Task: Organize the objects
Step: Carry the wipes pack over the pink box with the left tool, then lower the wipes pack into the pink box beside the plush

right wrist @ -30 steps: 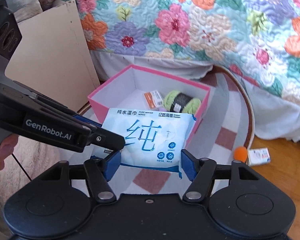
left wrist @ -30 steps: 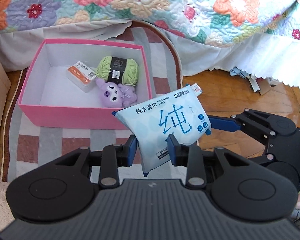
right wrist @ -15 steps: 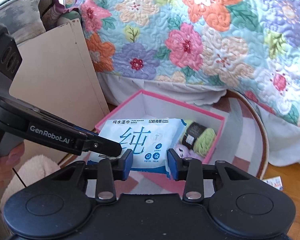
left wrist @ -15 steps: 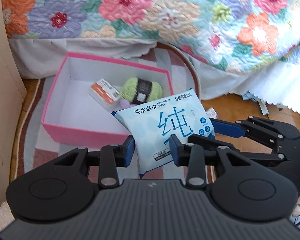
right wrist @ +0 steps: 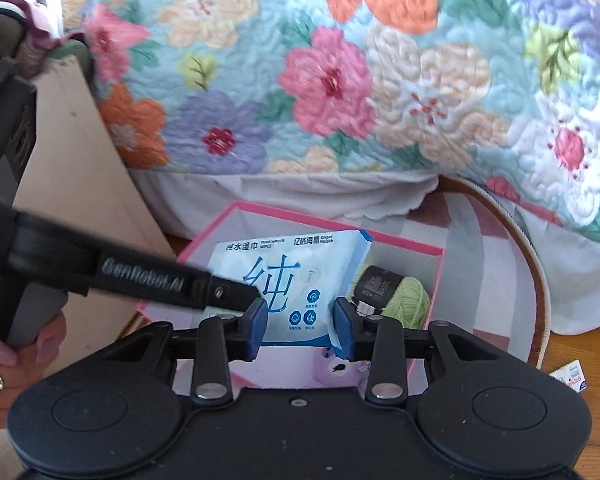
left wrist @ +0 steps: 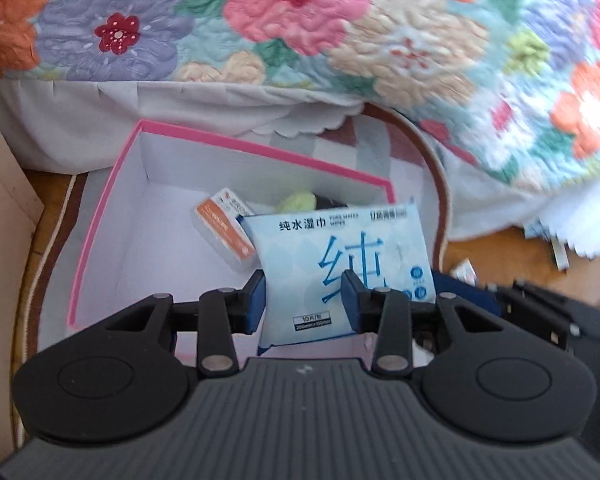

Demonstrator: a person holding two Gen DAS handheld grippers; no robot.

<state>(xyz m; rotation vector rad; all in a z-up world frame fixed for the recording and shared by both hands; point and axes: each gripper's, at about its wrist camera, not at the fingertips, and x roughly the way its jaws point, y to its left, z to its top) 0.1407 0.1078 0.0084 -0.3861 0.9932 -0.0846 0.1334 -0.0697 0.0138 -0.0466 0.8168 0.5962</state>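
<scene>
While both my tongs, left [left wrist: 303, 300] and right [right wrist: 301, 322], pinch the wipes pack [left wrist: 342, 270] over the pink box [left wrist: 100, 216], yarn [right wrist: 408, 300] apparently sits far right inside.

- A floral quilt [right wrist: 340, 80] drapes the bed, white skirt [left wrist: 180, 120] beneath.
- Wooden floor [left wrist: 520, 252] carries a checked rug [right wrist: 492, 280].
- Beige panel [right wrist: 80, 184] stands leftward.

My two views are bright with soft daylight. In the left view the flowered quilt [left wrist: 500, 60] smears with motion blur at upper right, and the floor at right edge glares white. In the right view my other tong's lettering [right wrist: 140, 276] is blurred at centre left. The fisheye bends both frames, with dark corners at the edges.
</scene>
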